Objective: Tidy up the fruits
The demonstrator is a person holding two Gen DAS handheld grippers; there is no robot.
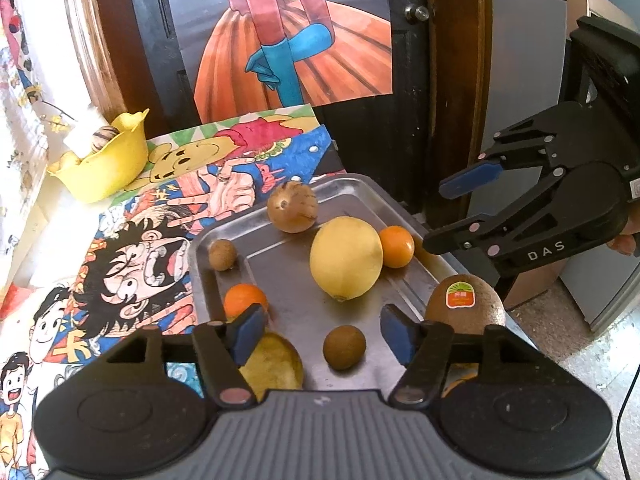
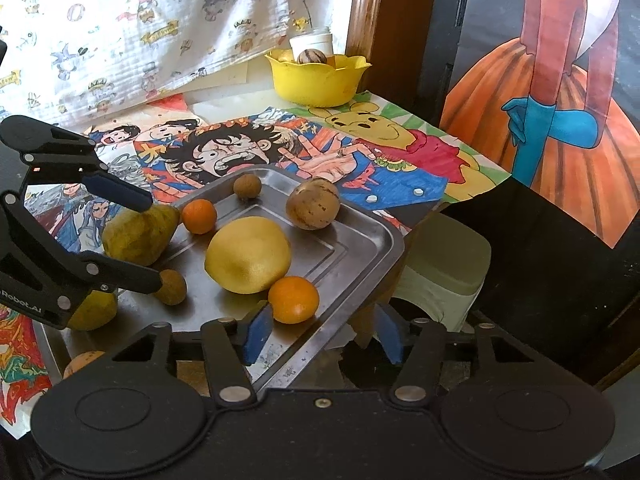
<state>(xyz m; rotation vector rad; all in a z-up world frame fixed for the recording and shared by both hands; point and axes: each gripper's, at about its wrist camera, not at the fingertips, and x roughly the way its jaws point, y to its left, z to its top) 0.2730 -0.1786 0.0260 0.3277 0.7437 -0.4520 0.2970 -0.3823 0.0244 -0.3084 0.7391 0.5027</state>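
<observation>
A steel tray (image 1: pixel 356 186) (image 2: pixel 372 240) holds a large yellow lemon (image 1: pixel 346 258) (image 2: pixel 248 254), two small oranges (image 1: pixel 396 246) (image 1: pixel 245 299) (image 2: pixel 294 299) (image 2: pixel 199 216), a striped brown fruit (image 1: pixel 293 207) (image 2: pixel 313 203), small brown longans (image 1: pixel 344 347) (image 1: pixel 222 254) (image 2: pixel 247 186) (image 2: pixel 173 286), a pear (image 1: pixel 276 364) (image 2: pixel 138 232) and a stickered kiwi (image 1: pixel 466 304). My left gripper (image 1: pixel 322 336) (image 2: pixel 154 240) is open above the tray's near end, the longan between its fingers. My right gripper (image 2: pixel 322 338) (image 1: pixel 444 216) is open and empty at the tray's edge by an orange.
A yellow bowl (image 1: pixel 105 160) (image 2: pixel 318 78) with fruit stands at the table's back. Cartoon posters (image 1: pixel 132 248) (image 2: pixel 360 152) cover the table. A pale green stool (image 2: pixel 446 272) stands beside the table. A dark door with a poster (image 1: pixel 288 32) is behind.
</observation>
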